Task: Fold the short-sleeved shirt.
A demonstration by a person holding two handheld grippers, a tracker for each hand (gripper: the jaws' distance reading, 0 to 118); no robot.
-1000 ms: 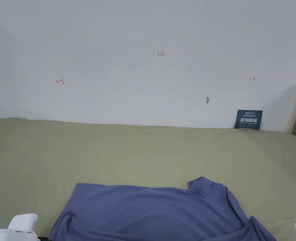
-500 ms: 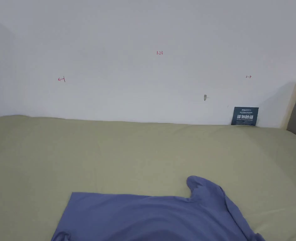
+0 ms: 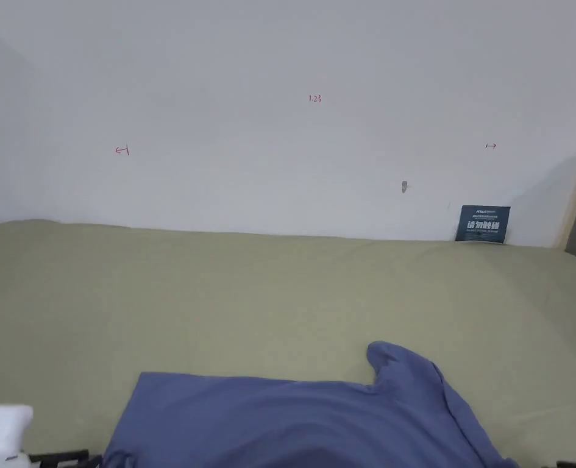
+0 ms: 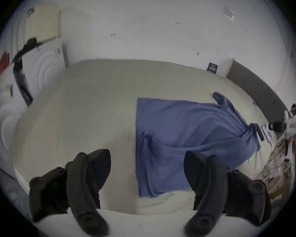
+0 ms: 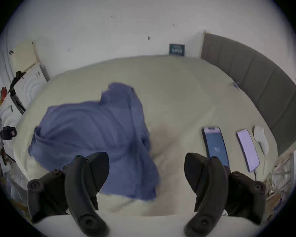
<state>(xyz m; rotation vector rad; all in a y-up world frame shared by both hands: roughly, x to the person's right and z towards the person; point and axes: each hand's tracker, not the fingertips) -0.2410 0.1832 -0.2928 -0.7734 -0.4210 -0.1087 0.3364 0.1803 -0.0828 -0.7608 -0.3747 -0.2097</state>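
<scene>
The left gripper (image 4: pixel 147 169) hangs above the bed (image 4: pixel 85 107) with its jaws spread wide and nothing between them, just off the shirt's (image 4: pixel 186 131) left edge. The right gripper (image 5: pixel 146 170) hovers over the shirt's right end, jaws likewise wide apart and holding nothing. The blue short-sleeved shirt lies spread on the green-beige bed sheet, one sleeve (image 3: pixel 402 365) pointing toward the wall, its right end bunched and creased. 2 phones (image 5: pixel 215 148) lie beside it. A dark sign (image 3: pixel 483 223) leans on the wall; its writing is too small to tell
</scene>
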